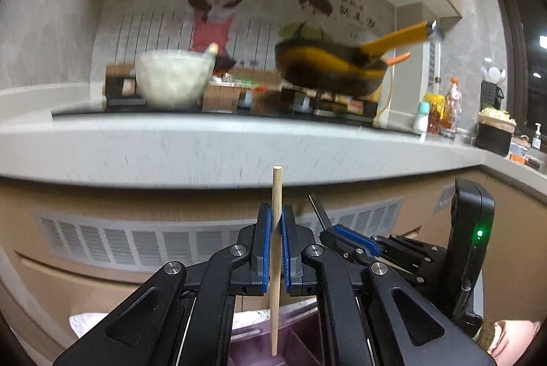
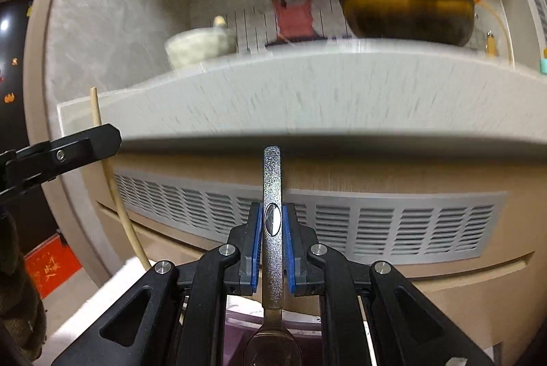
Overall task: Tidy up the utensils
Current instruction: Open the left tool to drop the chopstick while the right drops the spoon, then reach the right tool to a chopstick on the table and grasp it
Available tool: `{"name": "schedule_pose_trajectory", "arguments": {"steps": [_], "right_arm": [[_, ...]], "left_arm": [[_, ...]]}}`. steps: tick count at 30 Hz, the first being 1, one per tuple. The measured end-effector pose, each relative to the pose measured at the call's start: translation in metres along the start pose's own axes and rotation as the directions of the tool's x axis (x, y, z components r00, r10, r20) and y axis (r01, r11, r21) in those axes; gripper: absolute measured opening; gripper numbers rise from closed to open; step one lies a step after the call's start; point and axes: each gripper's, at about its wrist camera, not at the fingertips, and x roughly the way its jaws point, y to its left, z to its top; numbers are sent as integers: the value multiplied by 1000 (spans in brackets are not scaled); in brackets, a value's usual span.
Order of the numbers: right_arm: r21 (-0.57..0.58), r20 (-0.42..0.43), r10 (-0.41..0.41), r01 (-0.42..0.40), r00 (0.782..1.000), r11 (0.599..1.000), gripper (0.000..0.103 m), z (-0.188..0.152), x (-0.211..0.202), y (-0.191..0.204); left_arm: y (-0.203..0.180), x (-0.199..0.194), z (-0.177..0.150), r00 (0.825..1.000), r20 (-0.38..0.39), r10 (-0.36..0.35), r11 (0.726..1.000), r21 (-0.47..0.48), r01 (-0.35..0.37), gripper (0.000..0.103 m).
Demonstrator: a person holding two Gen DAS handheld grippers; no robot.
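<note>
Both tongs are clenched on utensils. Left gripper point(image 1: 276, 219) pinches a wooden chopstick point(image 1: 275, 260) between its blue pads point(image 1: 263, 249); the stick stands upright, its blunt top clear above the fingertips and its lower end reaching down in front of a purple compartmented tray point(image 1: 294, 342). Right gripper point(image 2: 272, 219) pinches a metal spoon point(image 2: 272, 229) by its speckled handle, handle end up, bowl hanging below the fingers just over the same purple tray point(image 2: 239, 331); whether the bowl touches the tray cannot be told.

From the right wrist view, the left tong's black finger enters at the left edge with the chopstick point(image 2: 112, 181) running through it, well apart from the spoon. From the left wrist view, the right tong point(image 1: 355, 243) sits just to the right.

Ahead of both stands a grey countertop point(image 1: 212, 150) above a cabinet with a vent grille point(image 2: 410, 229). On the counter: a pale bowl point(image 1: 172, 80) and a dark pan with a yellow handle point(image 1: 331, 65), both blurred. Bottles point(image 1: 444, 113) stand farther right.
</note>
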Motion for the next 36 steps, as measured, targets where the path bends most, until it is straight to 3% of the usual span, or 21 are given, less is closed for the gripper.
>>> {"name": "schedule_pose_trajectory", "arguments": {"steps": [10, 13, 18, 23, 27, 30, 33, 36], "right_arm": [[-39, -50, -33, 31, 998, 999, 12, -42, 32, -3], [-3, -83, 4, -4, 997, 1000, 20, -47, 15, -7], [-30, -98, -36, 34, 995, 999, 31, -49, -35, -3], [-94, -168, -54, 38, 984, 995, 50, -62, -83, 16], [-132, -267, -34, -2, 963, 991, 52, -85, -102, 40], [-179, -344, -30, -33, 939, 983, 59, -114, -113, 60], [-201, -404, -19, -69, 914, 977, 61, -139, -125, 72], [-161, -491, 23, -117, 871, 980, 63, -168, -136, 82]], "left_arm": [[14, 35, -57, 992, -124, 2, 998, -59, -9, 8], [16, 26, -64, 989, -148, 7, 998, -64, -16, 9], [14, -7, -71, 987, -160, 28, 998, -47, -36, 34], [6, -45, -88, 980, -188, 59, 998, -16, -64, 47], [5, -75, -110, 971, -230, 64, 998, -8, -68, 58], [9, -96, -131, 962, -262, 75, 997, -16, -82, 60], [15, -112, -154, 945, -321, 69, 996, -35, -84, 60], [16, -126, -179, 916, -399, 48, 997, -38, -69, 60]]}}
